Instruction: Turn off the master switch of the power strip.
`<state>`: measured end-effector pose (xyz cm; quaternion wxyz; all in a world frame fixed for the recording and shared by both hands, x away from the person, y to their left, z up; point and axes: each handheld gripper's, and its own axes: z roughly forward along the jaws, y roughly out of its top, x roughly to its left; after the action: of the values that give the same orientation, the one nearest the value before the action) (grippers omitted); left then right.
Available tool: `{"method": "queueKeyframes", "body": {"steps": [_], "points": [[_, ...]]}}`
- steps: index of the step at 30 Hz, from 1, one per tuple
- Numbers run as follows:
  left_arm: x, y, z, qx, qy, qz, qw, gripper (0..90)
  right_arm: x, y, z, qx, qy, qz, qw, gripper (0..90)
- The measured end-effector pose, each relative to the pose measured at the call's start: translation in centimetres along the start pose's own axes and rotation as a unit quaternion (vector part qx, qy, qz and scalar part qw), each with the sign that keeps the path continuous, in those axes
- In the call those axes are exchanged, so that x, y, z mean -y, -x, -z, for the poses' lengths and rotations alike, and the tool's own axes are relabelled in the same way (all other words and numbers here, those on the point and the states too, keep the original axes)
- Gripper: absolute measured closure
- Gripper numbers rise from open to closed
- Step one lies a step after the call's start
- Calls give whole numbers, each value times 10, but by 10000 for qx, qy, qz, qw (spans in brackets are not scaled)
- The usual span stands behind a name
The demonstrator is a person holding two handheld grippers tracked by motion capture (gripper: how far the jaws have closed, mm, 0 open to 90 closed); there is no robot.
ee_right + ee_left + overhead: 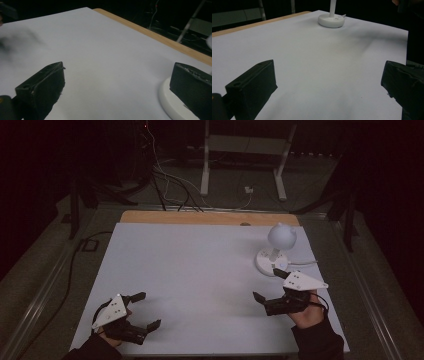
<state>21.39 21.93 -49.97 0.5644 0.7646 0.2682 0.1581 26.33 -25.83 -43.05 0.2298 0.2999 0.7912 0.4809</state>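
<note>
No text, label, brand, number or sign can be read anywhere. The round white plastic lamp base [331,20] on the white tabletop [200,270] carries a small dark mark, too small and blurred to make out.

The high view looks forward and down from above the person's side, taking in the whole white table top [200,270], its wooden far edge [210,217] across the upper middle of the frame, and dark floor beyond.

The left gripper view sits low and close over the table top [317,62], looking between its two wide-apart jaws toward the white lamp base [331,20] at the upper middle of the frame.

The right gripper view is equally low, facing across the table top [100,55] toward the wooden edge [150,32] running down the upper right; the lamp base [170,105] sits at the lower right.

All three views share the table top and the lamp base [272,261].
</note>
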Motion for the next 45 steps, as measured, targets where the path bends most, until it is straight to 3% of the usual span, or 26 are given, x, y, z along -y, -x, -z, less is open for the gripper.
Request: {"method": "queueKeyframes", "body": {"steps": [18, 29, 32, 37, 41, 43, 45], "points": [[0, 0, 0, 0, -3, 6, 10000, 4, -5, 45, 21, 587, 193, -333, 9975, 0], [0, 0, 0, 1, 0, 20, 10000, 4, -5, 65, 17, 834, 200, -532, 9949, 0], [0, 0, 0, 2, 2, 21, 10000, 4, -4, 73, 14, 1021, 198, -608, 9927, 0], [0, 0, 0, 3, 7, 20, 10000, 4, -2, 83, 13, 1131, 150, -697, 9910, 0], [0, 0, 0, 2, 5, 24, 10000, 4, 1, 93, 11, 1242, 153, -907, 9880, 0], [0, 0, 0, 4, 6, 26, 10000, 4, 5, 101, 10, 1288, 209, -1125, 9850, 0], [0, 0, 0, 6, 9, 33, 10000, 4, 7, 105, 8, 1405, 201, -1143, 9832, 0]]}}
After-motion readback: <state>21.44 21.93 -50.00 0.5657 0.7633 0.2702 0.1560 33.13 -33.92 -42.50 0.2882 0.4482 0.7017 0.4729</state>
